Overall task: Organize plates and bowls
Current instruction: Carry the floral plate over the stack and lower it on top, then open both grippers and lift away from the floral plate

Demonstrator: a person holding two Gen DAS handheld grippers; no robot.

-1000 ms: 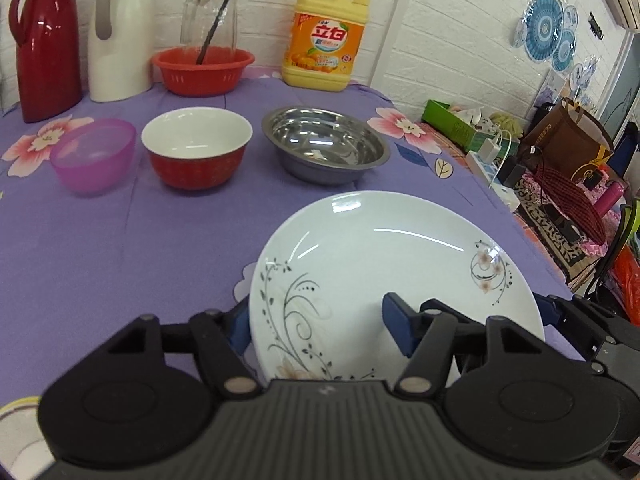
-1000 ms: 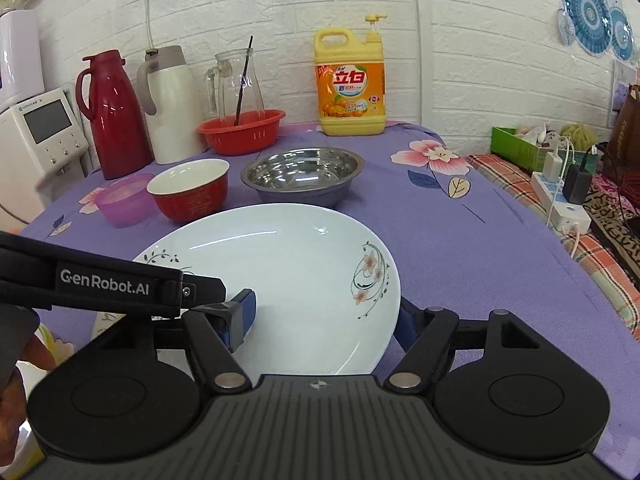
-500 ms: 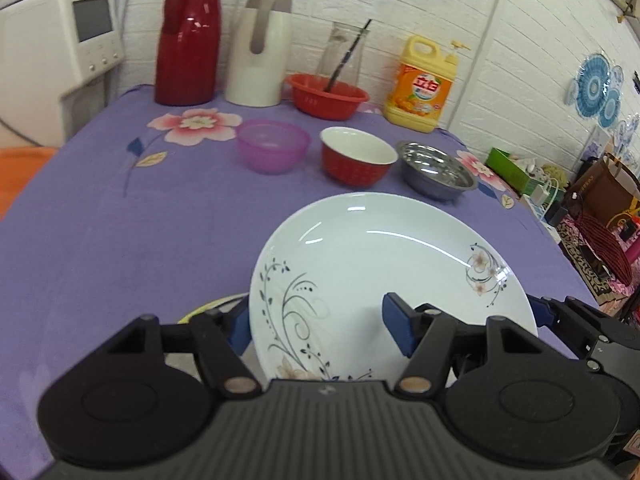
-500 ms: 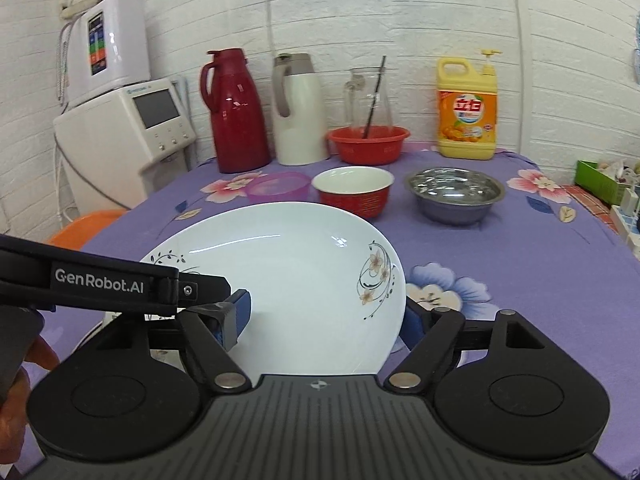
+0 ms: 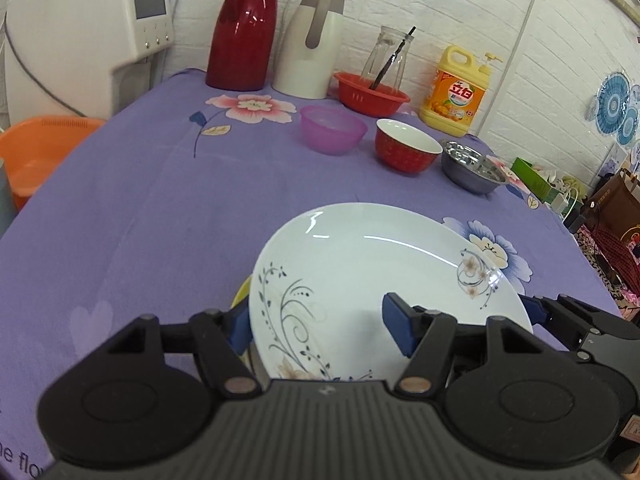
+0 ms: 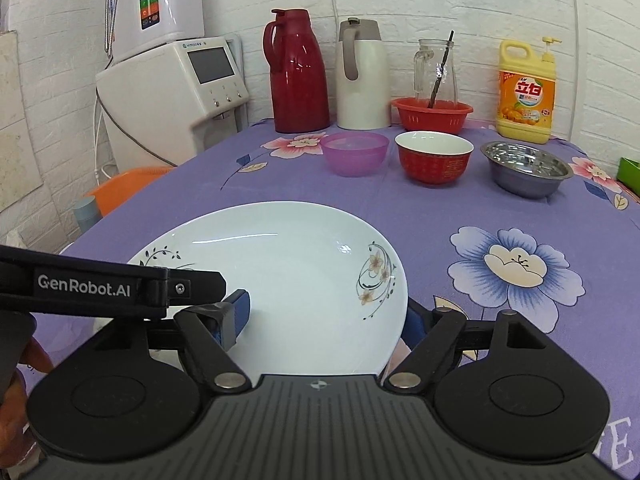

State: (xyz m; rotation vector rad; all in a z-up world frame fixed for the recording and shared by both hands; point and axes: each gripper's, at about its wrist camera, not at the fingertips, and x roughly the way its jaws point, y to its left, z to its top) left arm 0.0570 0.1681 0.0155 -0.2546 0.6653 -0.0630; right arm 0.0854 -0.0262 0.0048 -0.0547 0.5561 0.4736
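Note:
A white plate with flower prints [image 5: 372, 276] is held above the purple cloth by both grippers. My left gripper [image 5: 320, 330] is shut on its left edge, one blue pad on top and one below. My right gripper [image 6: 326, 316] is shut on its right edge; the plate also shows in the right wrist view [image 6: 296, 280]. A yellow rim of another dish [image 5: 240, 294] peeks out under the plate. A purple bowl [image 6: 354, 153], a red bowl [image 6: 434, 156] and a steel bowl [image 6: 526, 168] stand in a row farther back.
At the back stand a red thermos [image 6: 296, 72], a white thermos [image 6: 360, 76], a red basket with a glass jug [image 6: 432, 112] and a yellow detergent bottle [image 6: 526, 92]. A white appliance [image 6: 176, 92] and an orange basin [image 5: 36, 152] lie off the table's left edge.
Both grippers have swung left and drawn back with the plate held between them. The bowls now look farther away and to the right. The grip has not changed.

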